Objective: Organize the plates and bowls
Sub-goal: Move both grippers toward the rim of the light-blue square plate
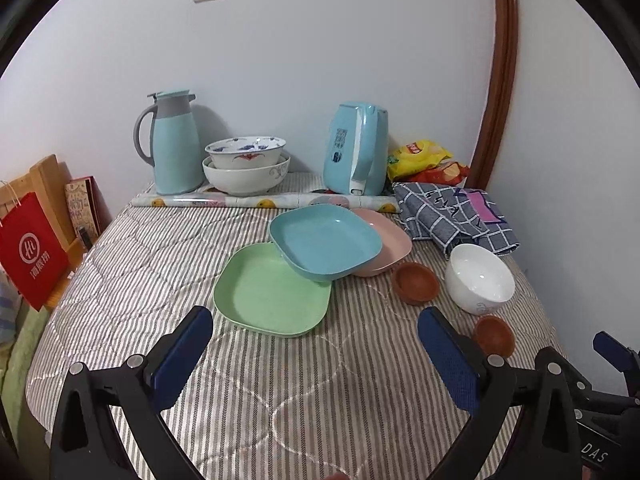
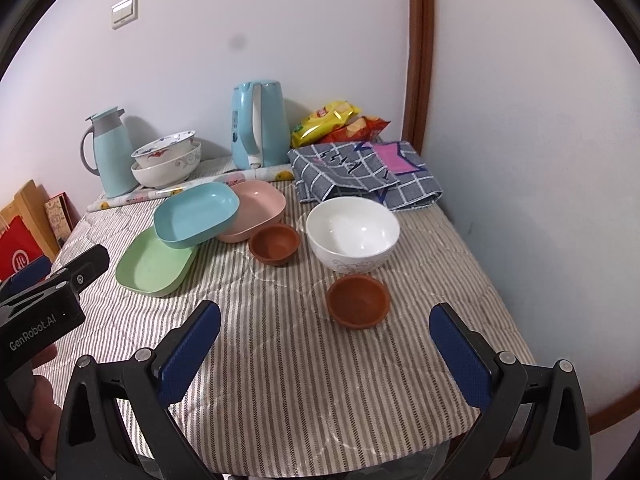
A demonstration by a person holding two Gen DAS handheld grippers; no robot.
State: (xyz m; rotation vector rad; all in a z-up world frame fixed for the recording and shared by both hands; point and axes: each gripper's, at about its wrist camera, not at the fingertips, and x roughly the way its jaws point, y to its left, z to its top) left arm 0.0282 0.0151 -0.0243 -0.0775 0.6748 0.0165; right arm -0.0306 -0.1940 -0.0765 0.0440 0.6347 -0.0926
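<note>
Your left gripper [image 1: 316, 338] hangs over the near part of the tabletop [image 1: 160, 264] with its fingers [image 1: 188, 356] spread wide and nothing between them. Your right gripper [image 2: 326, 338] sits just to its right, also low over the striped cloth, fingers [image 2: 192, 348] wide and empty.

Ahead of your left gripper lie three square plates. The green plate [image 1: 272, 290] is nearest and flat on the cloth. The blue plate [image 1: 326, 246] is tilted, its near-left edge resting on the green plate's far rim and its right side overlapping the pink plate [image 1: 394, 240], which lies behind it to the right.

Right of the plates, a brown bowl [image 1: 415, 282] stands just beside the pink plate's near edge. The white bowl [image 1: 479, 278] stands upright to the right of it, close but apart. A second brown bowl [image 2: 357, 300] sits nearer to you, just in front of the white bowl and a little ahead of your right gripper, between its fingers' line of sight.

Along the far edge, by the wall, you have a thermos [image 1: 174, 144] on the left, then two stacked bowls [image 1: 246, 164], the patterned one nested in the larger white one, then a kettle [image 1: 356, 148]. Snack bags [image 1: 424, 160] lie in the far right corner, and a checked cloth [image 1: 452, 214] is folded just behind the white bowl. A red bag [image 1: 30, 252] stands off the tabletop's left side.
</note>
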